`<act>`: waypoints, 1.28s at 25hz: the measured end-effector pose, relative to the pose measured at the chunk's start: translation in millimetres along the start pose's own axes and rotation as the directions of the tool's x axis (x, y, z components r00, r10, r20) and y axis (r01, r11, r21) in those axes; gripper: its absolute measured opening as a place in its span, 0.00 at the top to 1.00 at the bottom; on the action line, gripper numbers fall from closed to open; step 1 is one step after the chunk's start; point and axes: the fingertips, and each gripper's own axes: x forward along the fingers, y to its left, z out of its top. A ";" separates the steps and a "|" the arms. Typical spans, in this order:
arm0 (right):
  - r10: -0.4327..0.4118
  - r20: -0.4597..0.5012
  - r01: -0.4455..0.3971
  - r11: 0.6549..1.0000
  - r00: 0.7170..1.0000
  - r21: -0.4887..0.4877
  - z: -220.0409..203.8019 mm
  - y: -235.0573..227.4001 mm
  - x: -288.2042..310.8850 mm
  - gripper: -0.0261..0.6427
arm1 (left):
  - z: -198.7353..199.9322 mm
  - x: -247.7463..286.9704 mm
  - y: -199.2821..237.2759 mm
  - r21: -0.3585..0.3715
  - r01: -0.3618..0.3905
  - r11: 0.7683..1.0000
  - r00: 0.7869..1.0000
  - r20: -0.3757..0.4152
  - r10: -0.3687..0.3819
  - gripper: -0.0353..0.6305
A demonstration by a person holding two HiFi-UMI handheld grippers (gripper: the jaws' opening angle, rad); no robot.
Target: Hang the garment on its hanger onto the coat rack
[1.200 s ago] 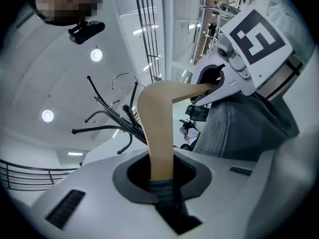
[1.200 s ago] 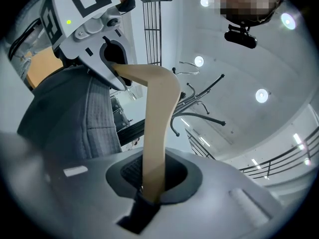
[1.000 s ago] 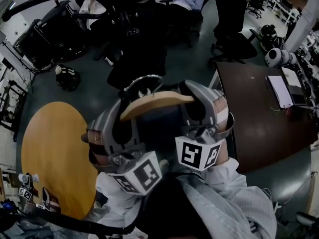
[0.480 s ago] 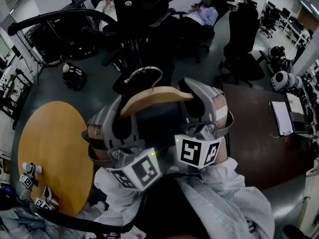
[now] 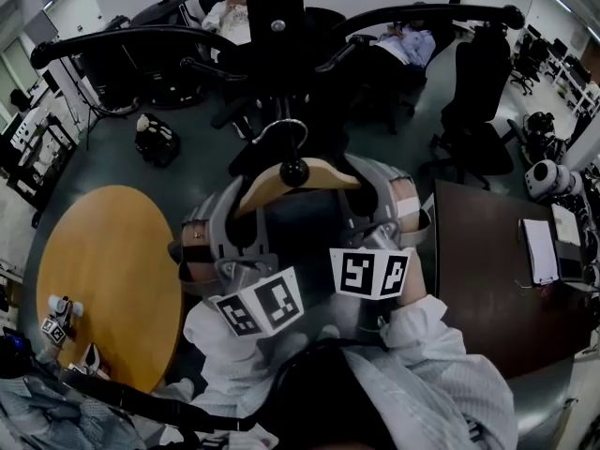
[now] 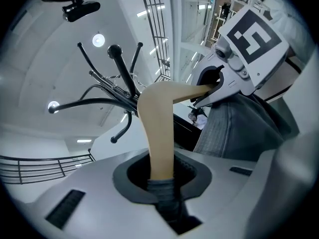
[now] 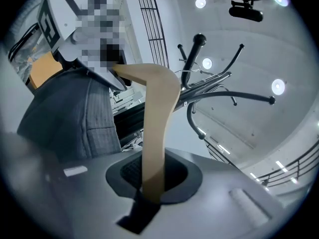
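Observation:
The wooden hanger (image 5: 314, 173) with a metal hook (image 5: 281, 131) carries a dark grey garment (image 5: 300, 228). My left gripper (image 5: 246, 200) is shut on the hanger's left arm and my right gripper (image 5: 361, 184) on its right arm. The black coat rack (image 5: 274, 26) stands just beyond, and one of its knobbed arms (image 5: 295, 171) shows in front of the hanger's middle. In the left gripper view the hanger (image 6: 159, 128) rises from my left gripper (image 6: 162, 183) toward the rack (image 6: 119, 78). The right gripper view shows the hanger (image 7: 157, 123) in my right gripper (image 7: 152, 183), the garment (image 7: 70, 118) and the rack (image 7: 199, 78).
A round wooden table (image 5: 103, 279) lies low at the left and a dark desk (image 5: 478, 270) at the right. Office chairs (image 5: 478, 92) and seated people (image 5: 234, 7) are behind the rack. Long curved rack arms (image 5: 122, 40) spread out to both sides.
The hanger with the garment has moved closer to the rack. Its hook now sits by the pole, and a knobbed rack arm now overlaps the hanger's middle. Both grips are unchanged.

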 end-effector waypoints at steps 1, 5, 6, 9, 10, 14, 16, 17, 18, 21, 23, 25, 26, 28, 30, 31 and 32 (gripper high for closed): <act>0.010 -0.006 -0.010 1.000 1.000 0.005 -2.7 3.9 2.4 0.90 | -3.2 2.1 -2.7 0.001 0.006 1.000 1.000 -0.006 -0.006 0.86; 0.045 -0.028 -0.045 0.999 0.999 0.017 -13.3 20.0 11.2 0.90 | -16.2 10.0 -14.2 0.000 0.031 1.000 0.999 -0.026 -0.031 0.86; 0.045 -0.030 -0.045 0.999 0.999 0.018 -14.7 23.3 12.2 0.90 | -19.1 10.8 -16.2 0.001 0.031 1.000 0.999 -0.024 -0.031 0.86; 0.020 -0.021 -0.019 1.000 1.000 0.019 -15.2 28.2 13.8 0.90 | -23.9 11.3 -17.3 0.020 -0.004 1.000 1.000 0.004 0.004 0.86; 0.011 -0.015 -0.011 1.000 1.000 0.018 -15.4 28.4 14.5 0.90 | -24.4 11.8 -17.0 0.029 -0.022 0.999 1.000 0.015 0.021 0.86; 0.000 0.013 0.000 0.999 1.000 0.034 -16.0 25.8 13.5 0.89 | -22.1 12.9 -16.3 0.053 -0.068 0.996 0.997 0.046 0.066 0.86; 0.015 0.029 -0.017 0.998 0.999 0.061 -15.3 25.2 10.6 0.89 | -19.7 10.8 -16.1 0.053 -0.071 0.996 0.996 0.059 0.068 0.86; 0.024 0.036 -0.027 0.997 0.999 0.075 -14.9 25.3 8.7 0.89 | -18.5 9.3 -16.3 0.050 -0.070 0.996 0.995 0.069 0.067 0.86; 0.035 0.045 -0.038 0.995 0.998 0.089 -14.4 25.3 6.6 0.89 | -17.3 7.9 -16.5 0.047 -0.069 0.996 0.995 0.077 0.065 0.86; 0.078 0.083 -0.088 0.988 0.993 0.126 -11.4 24.6 -1.4 0.86 | -14.5 6.6 -17.2 0.028 -0.048 0.998 0.995 0.086 0.045 0.86; 0.123 0.107 -0.137 0.981 0.987 0.136 -9.4 25.9 -7.7 0.82 | -11.2 5.2 -18.9 -0.007 -0.010 1.000 0.995 0.102 0.010 0.82; 0.171 0.114 -0.185 0.975 0.979 0.127 -8.7 29.6 -13.7 0.78 | -6.9 1.6 -21.4 -0.048 0.041 0.998 0.991 0.133 -0.034 0.73; 0.189 0.117 -0.203 0.971 0.975 0.123 -8.1 31.1 -16.6 0.76 | -5.3 -0.6 -22.0 -0.065 0.061 0.996 0.988 0.145 -0.051 0.70; 0.215 0.134 -0.232 0.965 0.967 0.125 -5.6 32.1 -23.4 0.73 | -4.0 -4.9 -22.7 -0.078 0.079 0.994 0.986 0.151 -0.066 0.67; 0.228 0.159 -0.251 0.958 0.961 0.142 -2.0 30.0 -32.7 0.70 | -2.5 -11.2 -22.9 -0.077 0.072 0.994 0.986 0.153 -0.060 0.66; 0.225 0.170 -0.251 0.956 0.959 0.150 -0.2 27.7 -38.2 0.70 | -1.3 -15.8 -21.6 -0.081 0.064 0.995 0.986 0.160 -0.050 0.66; 0.219 0.178 -0.247 0.957 0.959 0.152 1.4 25.1 -43.9 0.70 | -0.4 -21.2 -19.4 -0.088 0.054 0.995 0.985 0.168 -0.038 0.66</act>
